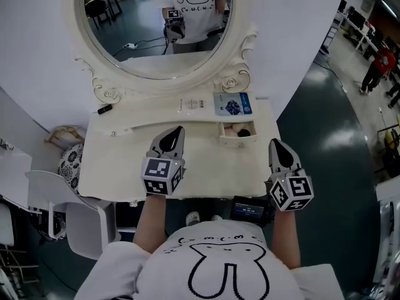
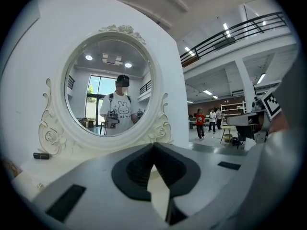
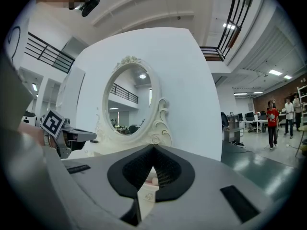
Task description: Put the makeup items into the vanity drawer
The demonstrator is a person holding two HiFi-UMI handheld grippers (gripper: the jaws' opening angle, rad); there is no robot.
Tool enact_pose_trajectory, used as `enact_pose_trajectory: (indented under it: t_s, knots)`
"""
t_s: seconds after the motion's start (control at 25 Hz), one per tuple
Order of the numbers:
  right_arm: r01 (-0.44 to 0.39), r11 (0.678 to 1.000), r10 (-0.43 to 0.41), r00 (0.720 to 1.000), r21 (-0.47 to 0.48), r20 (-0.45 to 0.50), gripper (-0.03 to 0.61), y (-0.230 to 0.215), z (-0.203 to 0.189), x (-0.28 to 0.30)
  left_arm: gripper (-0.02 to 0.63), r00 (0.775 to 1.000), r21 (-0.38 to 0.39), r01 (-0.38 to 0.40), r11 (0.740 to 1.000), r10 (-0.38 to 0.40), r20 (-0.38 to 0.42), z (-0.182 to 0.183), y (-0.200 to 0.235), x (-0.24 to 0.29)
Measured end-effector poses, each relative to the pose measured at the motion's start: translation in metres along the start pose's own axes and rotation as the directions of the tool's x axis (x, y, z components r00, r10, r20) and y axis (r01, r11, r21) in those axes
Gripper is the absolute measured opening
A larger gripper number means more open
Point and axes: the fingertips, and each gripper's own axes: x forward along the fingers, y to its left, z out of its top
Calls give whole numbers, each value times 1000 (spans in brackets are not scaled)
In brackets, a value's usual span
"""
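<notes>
Vanity table (image 1: pixel 119 161), cream, with an oval mirror (image 1: pixel 156 30) at the back.

**Containers.** There is one, a small drawer (image 1: pixel 237 144), open at the tabletop's right rear.
- Inside, left to right, are a pale pink item (image 1: pixel 229 130) and a dark round item (image 1: pixel 244 132), close together. I cannot tell what either is.
- Outside the drawer, along the mirror's foot, left to right: a short dark stick (image 1: pixel 104 109) at the far left, a flat white pack (image 1: pixel 192 104) near centre, and a blue-labelled packet (image 1: pixel 232 104) just behind the drawer.

**Views.**
- The head view alone looks down into the drawer and shows both packs.
- The left gripper view shows the dark stick (image 2: pixel 41 155) by the frame's left foot and the person reflected in the mirror (image 2: pixel 112 87). The right gripper (image 2: pixel 242 119) is at the far right, and no drawer shows.
- The right gripper view has the left gripper (image 3: pixel 84 135) at its left edge. The drawer front (image 3: pixel 146 195) sits low in the gap under its own jaw tips, with something pink (image 3: pixel 151 178) above the rim.

**Claws.**
- The left gripper (image 1: pixel 180 130) is clenched, tips together with nothing between them. It is over the middle of the tabletop. The drawer lies to its right, clear of it.
- The right gripper (image 1: pixel 274 142) also has its tips met and is empty. It is at the table's right edge, with the drawer near on its left in the head view and ahead in its own view, not touching.
</notes>
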Motion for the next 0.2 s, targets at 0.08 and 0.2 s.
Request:
enact_pose_trajectory:
  t_s: [0.08, 0.2]
  knots:
    - [-1, 1000, 1, 1000, -2, 2, 12, 0, 1, -1, 20, 1000, 8, 5, 1000, -5, 3, 2, -3, 1]
    - [-2, 1000, 2, 1000, -3, 7, 12, -1, 2, -3, 20, 1000, 20, 12, 1000, -12, 10, 5, -8, 2]
